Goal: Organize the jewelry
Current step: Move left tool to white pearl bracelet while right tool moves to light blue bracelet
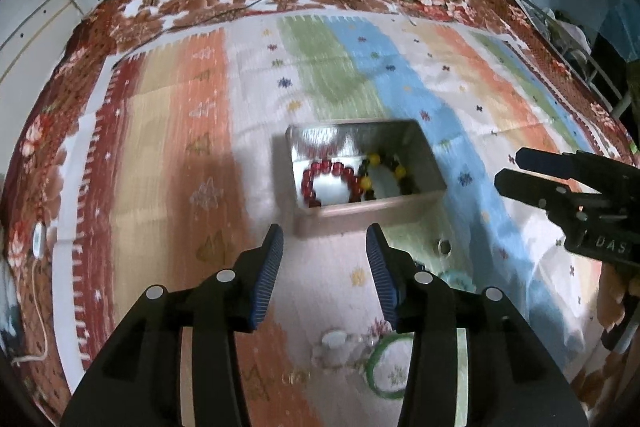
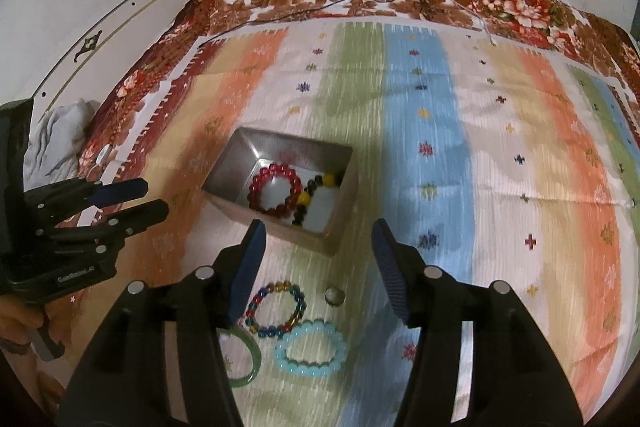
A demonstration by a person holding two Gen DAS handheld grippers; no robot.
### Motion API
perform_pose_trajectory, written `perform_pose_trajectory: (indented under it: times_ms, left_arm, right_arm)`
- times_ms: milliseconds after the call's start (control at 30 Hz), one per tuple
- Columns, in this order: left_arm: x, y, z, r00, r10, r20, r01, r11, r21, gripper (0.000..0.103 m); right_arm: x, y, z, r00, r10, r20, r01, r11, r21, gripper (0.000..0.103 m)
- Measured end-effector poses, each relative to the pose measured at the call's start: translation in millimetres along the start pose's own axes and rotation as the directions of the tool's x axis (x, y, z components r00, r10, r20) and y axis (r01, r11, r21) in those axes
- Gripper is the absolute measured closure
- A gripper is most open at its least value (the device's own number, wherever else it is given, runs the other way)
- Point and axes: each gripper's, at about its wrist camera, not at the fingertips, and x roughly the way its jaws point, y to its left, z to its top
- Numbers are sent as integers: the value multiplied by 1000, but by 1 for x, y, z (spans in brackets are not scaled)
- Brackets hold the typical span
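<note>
Left wrist view: the left gripper (image 1: 325, 247) stood partly open and empty above the striped cloth (image 1: 400, 83), just short of the metal box (image 1: 362, 171). The box held a red bead bracelet (image 1: 332, 183) and a black-and-yellow bracelet (image 1: 384, 171). A green bangle (image 1: 390, 367) lay near the fingers (partly hidden).

Right wrist view: the right gripper (image 2: 318, 251) stood partly open, holding nothing. Below it on the cloth lay a multicoloured bracelet (image 2: 276, 309), a pale blue bracelet (image 2: 310, 347) and a small ring (image 2: 334, 295), all outside the box.
</note>
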Motion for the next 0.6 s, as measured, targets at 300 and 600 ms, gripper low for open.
perform_pose_trajectory:
  times_ms: [300, 600]
  left_arm:
    - [1, -1, -35, 999, 3, -53, -3, 1000, -5, 60]
    - [-7, -1, -61, 998, -9, -68, 8, 1000, -14, 57]
  right_arm:
    - [-3, 7, -39, 999, -2, -49, 1, 1000, -18, 46]
    - [-2, 13, -69, 995, 7, -104, -10, 1000, -29, 44]
